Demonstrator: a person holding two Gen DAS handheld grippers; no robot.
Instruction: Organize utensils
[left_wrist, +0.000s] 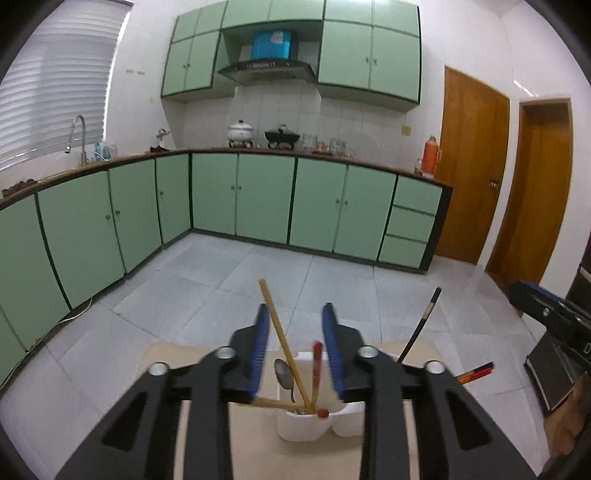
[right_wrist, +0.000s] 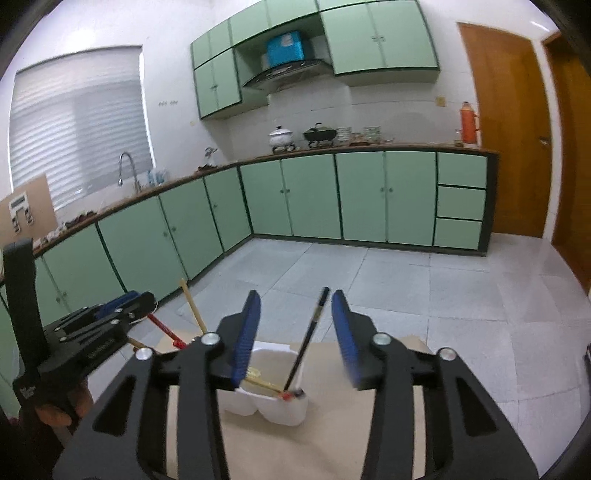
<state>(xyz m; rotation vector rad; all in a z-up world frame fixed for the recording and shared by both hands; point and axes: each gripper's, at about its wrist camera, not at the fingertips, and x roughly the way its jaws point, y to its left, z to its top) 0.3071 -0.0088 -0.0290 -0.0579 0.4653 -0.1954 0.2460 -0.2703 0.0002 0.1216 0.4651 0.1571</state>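
Note:
A white two-compartment holder (left_wrist: 314, 424) stands on a beige table (left_wrist: 207, 443). In it lean a pale wooden chopstick (left_wrist: 280, 332), a red chopstick (left_wrist: 317, 363) and a metal spoon (left_wrist: 283, 373). My left gripper (left_wrist: 295, 308) is open above the holder. The wooden chopstick rises between its blue pads, close beside the left one, and neither pad presses on it. My right gripper (right_wrist: 295, 297) is open too. A black chopstick (right_wrist: 309, 338) leans in the holder (right_wrist: 266, 406) between its pads, touching neither. Each gripper shows at the edge of the other's view, the left gripper (right_wrist: 136, 297) and the right gripper (left_wrist: 524, 295).
Red and orange stick ends (left_wrist: 476, 371) poke out behind my left gripper's right finger. A hand (right_wrist: 55, 410) holds the left gripper. Green cabinets (left_wrist: 266, 199) line the far walls beyond a grey tiled floor (left_wrist: 258, 269). Wooden doors (left_wrist: 472, 162) stand at the right.

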